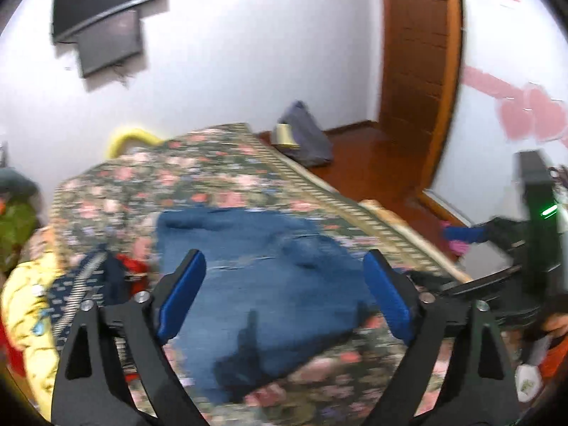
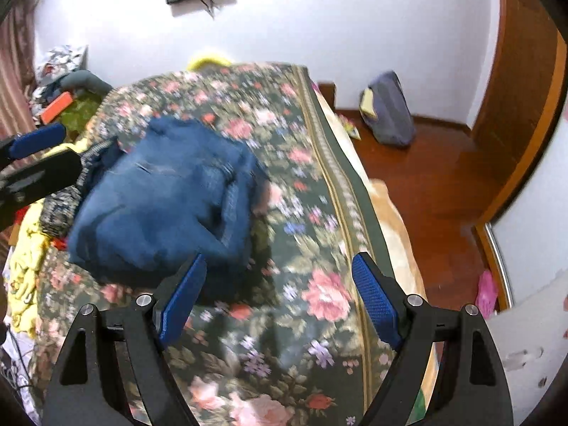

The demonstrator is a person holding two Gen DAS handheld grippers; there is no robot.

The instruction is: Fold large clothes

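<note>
A blue denim garment [image 2: 167, 195], most likely jeans, lies in a folded bundle on the floral bedspread [image 2: 291, 284], toward the left side of the bed and just beside a heap of other clothes [image 1: 88, 284] at the far left edge. Both views are smeared by motion, so seams and hems are hard to pick out. The left gripper [image 1: 285, 284] hangs above the denim with its blue pads spread wide and nothing between them; the right gripper [image 2: 280, 291] is likewise spread and empty, over bare bedspread to the right of the bundle. Denim of this bulk is probably heavy for cloth and fairly stiff, holding a crease well but resisting a tight fold; it should not slip much against the textured pads. The stacked layers look thick, so a pinch near an outer edge or corner, where fewer layers meet, seems the safer hold, one tool at each end of the same edge, lest the weight drag the fold open.
</note>
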